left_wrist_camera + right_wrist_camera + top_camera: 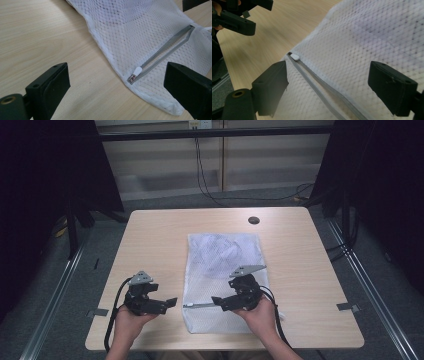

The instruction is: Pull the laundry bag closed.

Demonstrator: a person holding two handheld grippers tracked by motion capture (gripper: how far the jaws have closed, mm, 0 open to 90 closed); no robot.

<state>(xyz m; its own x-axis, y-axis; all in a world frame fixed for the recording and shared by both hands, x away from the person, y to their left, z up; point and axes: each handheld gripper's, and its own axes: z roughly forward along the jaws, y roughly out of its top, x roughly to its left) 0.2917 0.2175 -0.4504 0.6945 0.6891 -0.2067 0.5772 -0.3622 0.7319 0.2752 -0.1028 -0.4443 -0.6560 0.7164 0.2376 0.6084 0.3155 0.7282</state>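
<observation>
Jaws wide on both my left gripper [172,301] and right gripper [216,300], holding nothing. White mesh bag [220,270] lies mid-table; its zipper pull [136,72] sits at the bag's near-left edge, between them.

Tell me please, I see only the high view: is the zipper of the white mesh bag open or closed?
Observer: Open, it seems. In the left gripper view, the two grey sides of the zipper part, and mesh shows between them.
Operator: Where is its slider?
Observer: The slider, with a white pull tab, sits at the zipper end close to the side edge of the bag.
Operator: Does the right claw hold anything?
Observer: No. The right claw stands open over the mesh, and the zipper lies between its jaws.
</observation>
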